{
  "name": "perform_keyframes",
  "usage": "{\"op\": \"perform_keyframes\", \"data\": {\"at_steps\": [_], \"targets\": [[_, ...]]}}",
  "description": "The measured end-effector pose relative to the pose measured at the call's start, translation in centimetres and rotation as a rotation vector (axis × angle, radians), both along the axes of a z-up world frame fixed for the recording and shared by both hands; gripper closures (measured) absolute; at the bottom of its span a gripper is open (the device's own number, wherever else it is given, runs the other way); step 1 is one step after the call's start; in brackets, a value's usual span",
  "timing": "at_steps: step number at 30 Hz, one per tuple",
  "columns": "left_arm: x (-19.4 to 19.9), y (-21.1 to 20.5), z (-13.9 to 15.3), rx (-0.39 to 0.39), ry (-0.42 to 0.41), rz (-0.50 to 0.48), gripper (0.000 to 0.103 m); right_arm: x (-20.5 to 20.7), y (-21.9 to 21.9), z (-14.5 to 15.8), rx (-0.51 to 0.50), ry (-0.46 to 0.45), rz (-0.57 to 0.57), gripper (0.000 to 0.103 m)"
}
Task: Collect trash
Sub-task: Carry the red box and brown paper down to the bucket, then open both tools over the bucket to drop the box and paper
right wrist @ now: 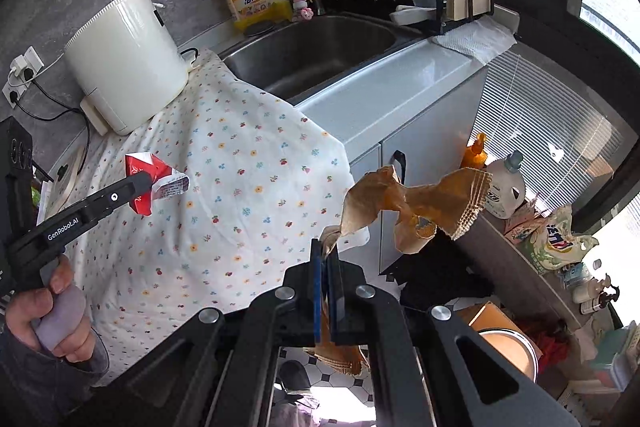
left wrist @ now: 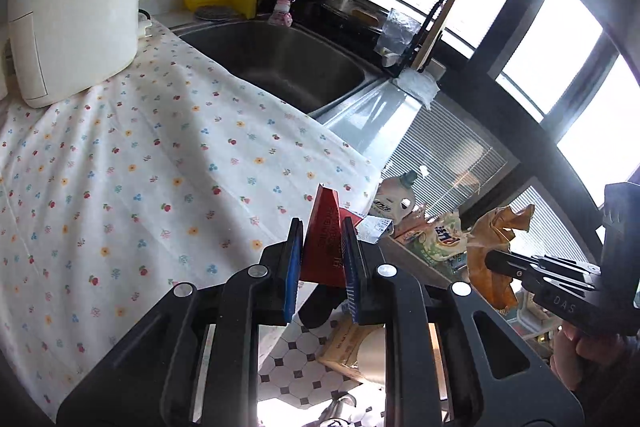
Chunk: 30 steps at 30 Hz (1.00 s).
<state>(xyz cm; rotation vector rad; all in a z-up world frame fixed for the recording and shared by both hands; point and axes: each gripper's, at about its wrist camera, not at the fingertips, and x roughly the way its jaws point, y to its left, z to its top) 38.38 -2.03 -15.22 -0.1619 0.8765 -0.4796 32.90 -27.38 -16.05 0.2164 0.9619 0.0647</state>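
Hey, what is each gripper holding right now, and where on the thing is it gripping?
The left gripper pinches the red carton across its flattened sides. The right gripper clamps the crumpled brown paper at its twisted lower end.
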Motion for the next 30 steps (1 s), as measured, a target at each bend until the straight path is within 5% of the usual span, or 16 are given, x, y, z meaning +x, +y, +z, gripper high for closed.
{"op": "perform_keyframes", "data": {"at_steps": [12,23,26,27,30], "targets": [[-6.8,-15.8,-4.3,0.029,0.067,-0.156,0.083,-9.6,-14.1,-6.2,0.031,0.117,-0.137,0.099],[-11.8,-21.9,-10.7,0.04,0.174,-0.17,0.083,-13.4,-19.7,-13.2,0.058,0.247,-0.144,0.095],[-12.6,-22.2,-11.6,0.051,0.191,-0.159,0.083,-13.8,-19.5,-14.1,0.075,0.259,-0.12,0.075],[-12.8,-22.3,-11.9,0.056,0.195,-0.157,0.083,-14.1,-19.4,-14.3,0.076,0.253,-0.114,0.06],[-13.2,-22.4,-12.4,0.071,0.207,-0.149,0.083,-14.5,-19.1,-14.8,0.089,0.264,-0.095,0.059]]}}
